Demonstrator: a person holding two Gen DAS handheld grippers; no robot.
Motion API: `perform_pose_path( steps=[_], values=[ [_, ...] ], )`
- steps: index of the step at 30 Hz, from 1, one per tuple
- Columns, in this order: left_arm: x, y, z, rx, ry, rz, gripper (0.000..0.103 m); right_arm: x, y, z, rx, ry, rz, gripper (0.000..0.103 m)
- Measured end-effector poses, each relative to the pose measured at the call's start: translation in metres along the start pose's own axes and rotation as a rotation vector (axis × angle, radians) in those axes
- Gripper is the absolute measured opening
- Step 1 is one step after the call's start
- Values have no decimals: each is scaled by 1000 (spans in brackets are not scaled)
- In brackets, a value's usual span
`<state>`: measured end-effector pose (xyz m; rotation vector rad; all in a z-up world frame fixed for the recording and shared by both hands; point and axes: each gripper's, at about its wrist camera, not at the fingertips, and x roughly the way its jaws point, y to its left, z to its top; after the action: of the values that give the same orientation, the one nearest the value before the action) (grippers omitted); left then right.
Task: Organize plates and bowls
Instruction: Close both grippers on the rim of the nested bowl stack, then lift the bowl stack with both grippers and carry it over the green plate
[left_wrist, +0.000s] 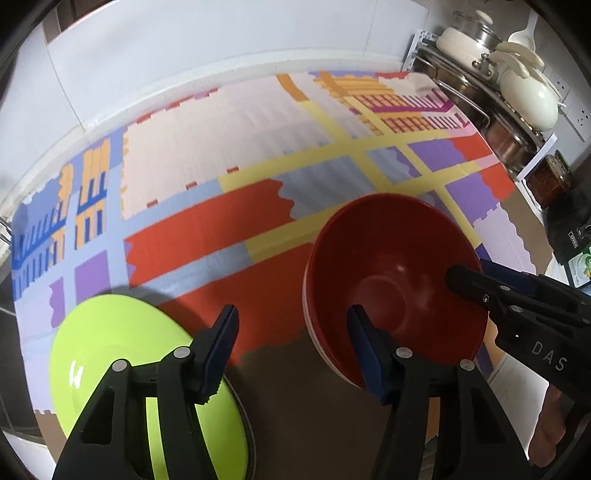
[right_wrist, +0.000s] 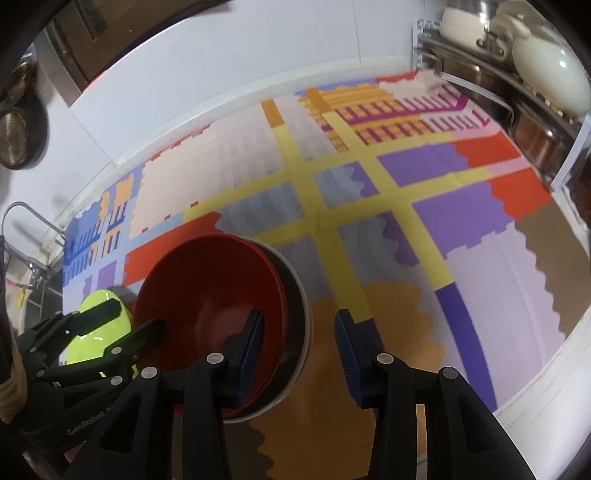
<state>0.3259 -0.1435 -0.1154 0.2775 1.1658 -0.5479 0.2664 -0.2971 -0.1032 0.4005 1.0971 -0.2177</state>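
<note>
The red bowl (left_wrist: 395, 284) sits inside a white bowl (right_wrist: 301, 332), and only the white rim shows around it. This stack rests on the colourful mat (left_wrist: 229, 147), close to the mat's near edge, about in the middle of it. Part of the stack hangs over the brown counter (left_wrist: 314, 413) that the mat lies on.

The left gripper (left_wrist: 291, 354) hovers over the near side of the red bowl. Its jaws are spread apart. One finger is over the inside of the bowl, and the other is over the edge of the plate. No finger pinches anything.

The right gripper (right_wrist: 299, 354) is over the other side of the stack. Its jaws are spread too. One finger is inside the red bowl, and the other is outside, above the mat. The rims of both bowls lie between the fingers, but the pads do not press on them.

The green plate (left_wrist: 122, 362) lies just beside the bowls, at the near corner of the mat. It seems to rest on top of another grey plate, though that part is hard to see.

Past the far corner of the mat, a rack (left_wrist: 480, 103) holds pots and lids (left_wrist: 532, 92).
</note>
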Motion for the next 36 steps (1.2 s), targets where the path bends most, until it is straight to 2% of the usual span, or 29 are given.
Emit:
perform_pose_path(
  steps=[3, 5, 9, 11, 17, 25, 36],
  values=[
    [8, -1, -1, -13, 30, -20, 55, 5, -1, -1, 5, 17, 12, 40],
    [10, -1, -1, -19, 39, -31, 53, 8, -1, -2, 6, 29, 15, 34],
    [15, -4, -1, -22, 58, -43, 48, 13, -2, -3, 20, 58, 38, 31],
    [18, -4, -1, -28, 77, -67, 42, 13, -1, -4, 23, 63, 45, 29],
    [27, -6, -3, -51, 121, -140, 33, 13, 1, -4, 15, 69, 30, 26],
    [27, -13, -4, -47, 127, -98, 33, 12, 0, -3, 44, 82, 23, 25],
    [20, -7, -8, -75, 164, -112, 32, 8, 3, -2, 83, 98, 16, 25]
  ],
)
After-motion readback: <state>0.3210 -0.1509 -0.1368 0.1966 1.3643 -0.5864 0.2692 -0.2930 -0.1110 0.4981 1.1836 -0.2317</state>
